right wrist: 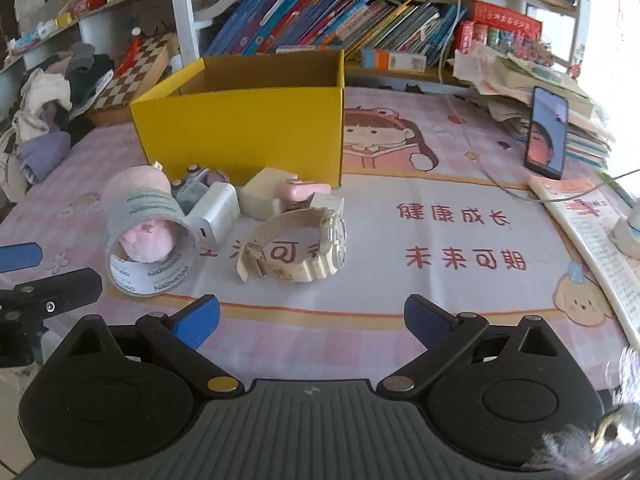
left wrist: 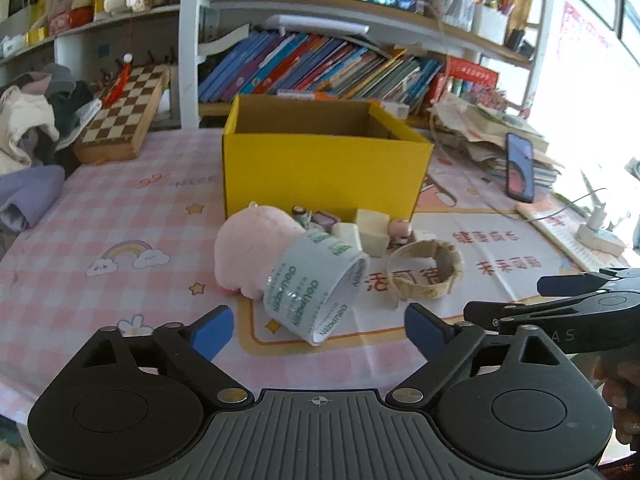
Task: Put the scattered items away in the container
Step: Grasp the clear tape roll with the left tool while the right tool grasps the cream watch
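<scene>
Both the left gripper [left wrist: 319,330] and right gripper [right wrist: 312,320] are spread wide, empty, touching nothing. Tape [left wrist: 316,280], plush [left wrist: 248,250] and watch [right wrist: 304,240] lie clustered before the box [left wrist: 320,164]; open tablecloth [right wrist: 440,300] lies rightward.

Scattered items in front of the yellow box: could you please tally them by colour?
Pink (plush toy, small case): 2
White or cream (charger, block, small box, watch): 4
Clear tape roll: 1
Grey toy figure: 1
Total: 8
</scene>
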Available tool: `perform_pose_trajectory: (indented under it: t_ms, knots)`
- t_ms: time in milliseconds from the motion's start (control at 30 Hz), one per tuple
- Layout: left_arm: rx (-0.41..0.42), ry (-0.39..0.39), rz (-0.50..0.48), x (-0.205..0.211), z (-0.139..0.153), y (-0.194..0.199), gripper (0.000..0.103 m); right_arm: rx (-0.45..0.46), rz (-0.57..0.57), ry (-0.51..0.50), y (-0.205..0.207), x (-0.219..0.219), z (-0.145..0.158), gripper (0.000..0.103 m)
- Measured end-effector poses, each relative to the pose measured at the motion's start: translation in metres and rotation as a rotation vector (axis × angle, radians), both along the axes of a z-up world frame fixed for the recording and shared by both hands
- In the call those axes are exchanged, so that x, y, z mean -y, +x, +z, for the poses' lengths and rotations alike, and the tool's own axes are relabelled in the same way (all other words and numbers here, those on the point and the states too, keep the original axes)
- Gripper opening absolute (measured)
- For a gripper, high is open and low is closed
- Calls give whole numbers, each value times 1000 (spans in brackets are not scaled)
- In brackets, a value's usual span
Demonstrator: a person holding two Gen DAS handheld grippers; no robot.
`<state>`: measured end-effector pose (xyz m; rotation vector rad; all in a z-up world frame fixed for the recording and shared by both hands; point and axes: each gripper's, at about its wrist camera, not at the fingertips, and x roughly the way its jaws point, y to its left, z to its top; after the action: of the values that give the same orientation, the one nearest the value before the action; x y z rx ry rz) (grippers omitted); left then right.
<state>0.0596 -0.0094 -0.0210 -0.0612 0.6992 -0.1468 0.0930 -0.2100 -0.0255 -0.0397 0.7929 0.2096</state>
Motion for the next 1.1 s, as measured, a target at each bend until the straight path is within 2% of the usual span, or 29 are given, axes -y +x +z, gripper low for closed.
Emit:
perform_pose_trajectory:
  t_ms: [167, 333, 467, 533, 633, 800, 867, 967, 1000, 1100]
  knots:
    - [-33, -5, 47, -4, -6, 12, 86, -23, 29, -7, 21, -1, -6, 95]
    - [-59, -8, 90, -6, -10, 25, 79, -35, 31, -8, 41, 1, -10, 78]
    - [-64, -10, 94, -4, -10, 33, 79, -62, 44, -27, 57, 2, -14, 69]
    - [-76, -3, 96, -2, -13, 37, 73, -75, 55, -24, 63, 2, -17, 58]
    - [-90, 6, 103, 0, -17, 42, 65, -83, 72, -3, 71, 2, -20, 54]
    - [-93, 40, 99, 4, -22, 50, 62, -92, 65, 14, 86, 3, -24, 50]
    - [-101, 61, 86, 8, -24, 54, 57, -106, 64, 15, 93, 3, -27, 47]
    - [-113, 79, 80, 11, -26, 57, 49, -144, 50, 20, 99, 7, -32, 35]
    - [-119, 81, 79, 11, -27, 57, 44, -156, 46, 21, 102, 8, -34, 28]
    - [-124, 79, 84, 9, -28, 56, 41, -174, 40, 31, 101, 13, -37, 21]
